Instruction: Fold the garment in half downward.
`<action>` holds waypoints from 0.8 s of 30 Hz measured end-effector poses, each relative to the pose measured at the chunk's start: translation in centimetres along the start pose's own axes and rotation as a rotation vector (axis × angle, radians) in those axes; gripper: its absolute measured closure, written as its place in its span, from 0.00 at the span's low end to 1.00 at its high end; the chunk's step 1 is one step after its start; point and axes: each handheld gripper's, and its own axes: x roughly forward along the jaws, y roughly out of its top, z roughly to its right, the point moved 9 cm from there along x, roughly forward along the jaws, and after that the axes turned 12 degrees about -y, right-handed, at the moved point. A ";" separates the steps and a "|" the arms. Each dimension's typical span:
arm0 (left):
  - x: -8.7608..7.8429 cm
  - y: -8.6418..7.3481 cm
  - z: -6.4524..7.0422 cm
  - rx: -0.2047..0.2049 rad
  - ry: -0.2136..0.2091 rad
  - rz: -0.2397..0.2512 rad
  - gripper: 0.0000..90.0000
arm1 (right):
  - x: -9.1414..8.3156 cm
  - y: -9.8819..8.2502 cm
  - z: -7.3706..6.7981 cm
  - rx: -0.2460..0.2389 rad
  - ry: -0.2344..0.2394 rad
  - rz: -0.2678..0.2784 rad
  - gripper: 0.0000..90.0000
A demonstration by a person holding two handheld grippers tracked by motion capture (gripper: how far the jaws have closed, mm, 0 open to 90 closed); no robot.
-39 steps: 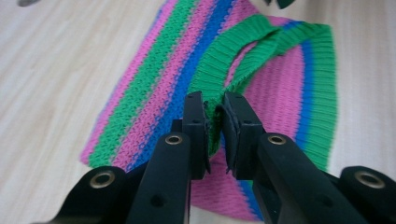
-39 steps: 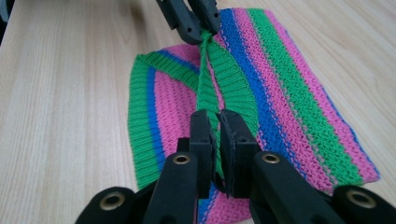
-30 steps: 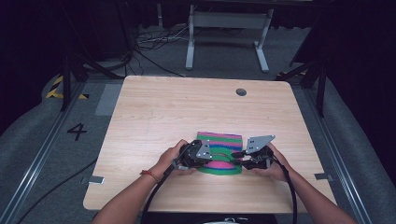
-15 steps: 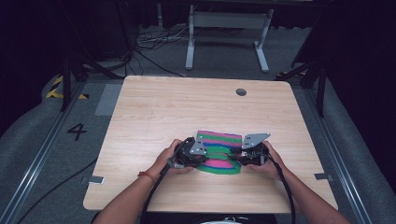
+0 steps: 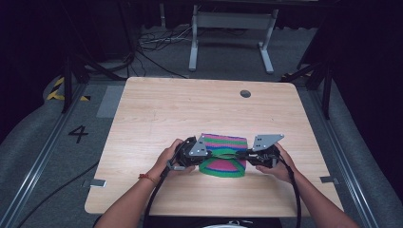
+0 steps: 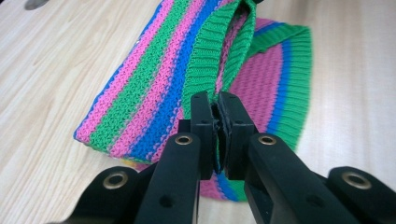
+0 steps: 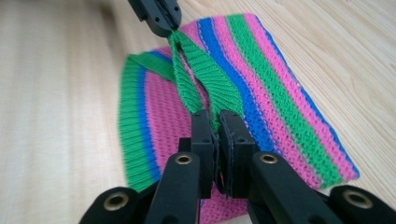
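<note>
High view is showing a wooden table [image 5: 157, 114] with a striped knitted cloth [image 5: 223, 141] lying near the front edge, a little right of the middle. The cloth is wearing pink, green and blue stripes, and it has a green ribbed edge [image 6: 205, 51]. A person is sitting at the near side, and both arms are reaching in from the bottom. The left gripper [image 5: 205, 156] is sitting at the left side of the cloth and the right gripper [image 5: 241, 155] is sitting at the right side, with the cloth between them. Left gripper view is showing its two black jaws pressing together on the green ribbed edge, with only a thin bit of cloth between the pads. The edge is lifting up off the rest of the cloth and running away toward the other gripper. Right gripper view is showing the same thing from the other side: its jaws [image 7: 217, 140] are pinching the green edge tight too, and the left gripper's black tip [image 7: 161, 18] is biting the far end of that same strip. Both grippers have just been closing on it. The green edge is stretching between the two grippers, above the flat part of the cloth.
</note>
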 end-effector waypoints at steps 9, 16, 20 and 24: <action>1.5 -2.2 1.9 0.023 -0.097 -0.138 0.95 | -0.1 -1.6 -2.4 -0.064 0.079 -0.083 0.92; 2.0 -2.7 2.1 -0.003 -0.135 -0.153 0.94 | 0.6 -2.9 -3.5 -0.092 0.100 -0.155 0.89; 2.4 -2.6 1.5 -0.022 -0.092 -0.126 0.94 | 1.0 -3.1 -2.8 -0.093 0.056 -0.163 0.91; 2.7 -2.4 0.6 -0.059 -0.051 -0.108 0.94 | 1.7 -3.2 -1.2 -0.092 -0.021 -0.157 0.91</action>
